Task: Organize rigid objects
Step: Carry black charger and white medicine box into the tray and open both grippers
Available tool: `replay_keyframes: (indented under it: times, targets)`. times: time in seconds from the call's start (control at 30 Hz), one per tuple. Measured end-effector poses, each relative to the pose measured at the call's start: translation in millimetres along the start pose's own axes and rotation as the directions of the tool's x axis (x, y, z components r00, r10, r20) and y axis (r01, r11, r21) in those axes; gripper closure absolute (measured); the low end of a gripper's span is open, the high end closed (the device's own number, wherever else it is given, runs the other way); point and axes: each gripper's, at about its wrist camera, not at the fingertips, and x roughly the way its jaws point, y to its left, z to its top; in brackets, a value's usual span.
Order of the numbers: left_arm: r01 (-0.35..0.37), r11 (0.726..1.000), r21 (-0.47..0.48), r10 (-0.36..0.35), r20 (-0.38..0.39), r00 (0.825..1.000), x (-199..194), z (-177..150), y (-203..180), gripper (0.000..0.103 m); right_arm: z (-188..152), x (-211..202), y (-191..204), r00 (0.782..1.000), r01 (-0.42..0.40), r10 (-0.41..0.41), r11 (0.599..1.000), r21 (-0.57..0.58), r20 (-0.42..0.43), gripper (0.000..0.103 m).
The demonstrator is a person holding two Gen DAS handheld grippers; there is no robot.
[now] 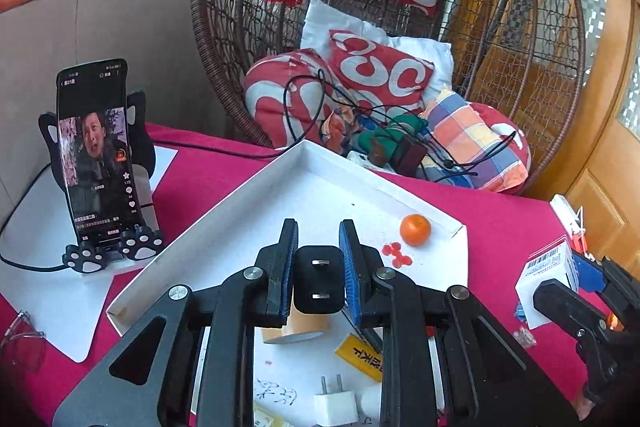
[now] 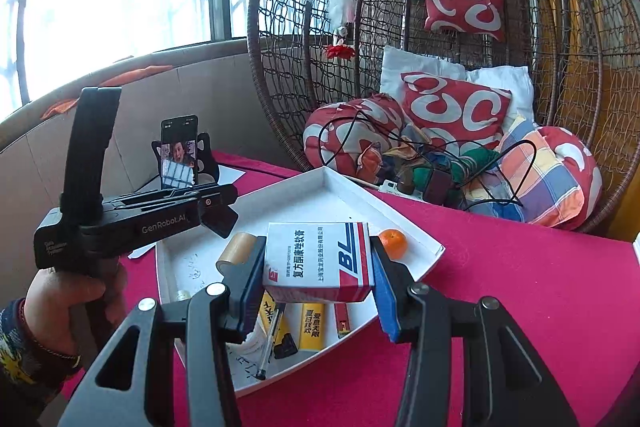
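Note:
My left gripper (image 1: 319,267) is shut on a black plug adapter (image 1: 319,279) and holds it above the white tray (image 1: 248,187). My right gripper (image 2: 320,267) is shut on a white medicine box (image 2: 320,255) with blue and red stripes, held over the tray's near side (image 2: 424,255). That box also shows at the right of the left wrist view (image 1: 548,275). In the tray lie a mandarin (image 1: 415,229), a tape roll (image 2: 236,247), a white plug (image 1: 335,403), yellow packets (image 2: 312,327) and a pen (image 2: 269,343).
A phone (image 1: 98,151) on a paw-shaped stand sits at the left on white paper, its cable trailing. A wicker hanging chair (image 2: 440,27) with cushions and cables stands behind the red-covered table (image 2: 520,287). Glasses (image 1: 20,339) lie at the table's left edge.

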Motion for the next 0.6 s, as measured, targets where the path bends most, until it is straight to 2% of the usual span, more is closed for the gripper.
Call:
replay_keyframes:
  times: [0.2,0.23,0.3,0.33,0.37,0.4,0.43,0.47,0.53,0.57,0.6]
  targets:
    - [-0.039,0.999,-0.029,0.038,-0.022,0.999,21.3,-3.9,3.7,0.083,-5.5,58.0,7.7,0.997,0.030,-0.031,0.999,-0.017,-0.075,0.055]
    - [-0.044,0.998,-0.033,0.043,-0.026,0.999,22.4,-4.5,3.9,0.078,-7.9,66.5,8.9,0.995,0.033,-0.034,0.999,-0.016,-0.089,0.055]
    - [-0.058,0.997,-0.046,0.057,-0.017,0.998,20.3,-5.2,5.9,0.048,-12.4,76.5,11.5,0.994,0.033,-0.034,0.999,-0.013,-0.099,0.054]
    - [-0.067,0.996,-0.052,0.067,-0.004,0.998,16.9,-6.1,7.0,0.019,-14.9,79.9,13.4,0.994,0.026,-0.027,1.000,-0.014,-0.106,0.053]
    - [-0.075,0.995,-0.062,0.076,0.015,0.997,12.5,-6.5,8.3,0.006,-17.3,81.5,15.7,0.994,0.013,-0.014,1.000,-0.015,-0.111,0.051]
    - [-0.086,0.994,-0.074,0.089,0.035,0.995,7.7,-7.1,10.4,0.003,-19.7,81.0,17.3,0.994,0.007,-0.009,1.000,-0.019,-0.105,0.036]
    - [-0.096,0.992,-0.084,0.101,0.057,0.993,2.0,-8.0,11.5,0.000,-22.0,79.3,19.7,0.995,0.010,-0.012,1.000,-0.030,-0.094,0.011]
    - [-0.109,0.990,-0.092,0.116,0.072,0.991,-3.3,-9.1,12.0,0.000,-23.7,76.5,21.6,0.997,0.014,-0.017,0.999,-0.040,-0.079,0.006]
    - [-0.128,0.986,-0.106,0.138,0.092,0.986,-14.9,-13.5,13.2,0.000,-26.0,67.2,24.1,0.999,0.027,-0.029,0.998,-0.051,-0.037,0.004]
    - [-0.121,0.985,-0.125,0.135,0.105,0.985,-22.0,-16.8,14.4,0.000,-27.3,62.1,24.9,0.999,0.037,-0.038,0.998,-0.053,-0.023,0.000]
    - [-0.111,0.983,-0.146,0.129,0.121,0.984,-29.8,-20.8,15.3,0.000,-28.9,57.3,24.9,0.999,0.042,-0.043,0.998,-0.050,-0.017,0.000]
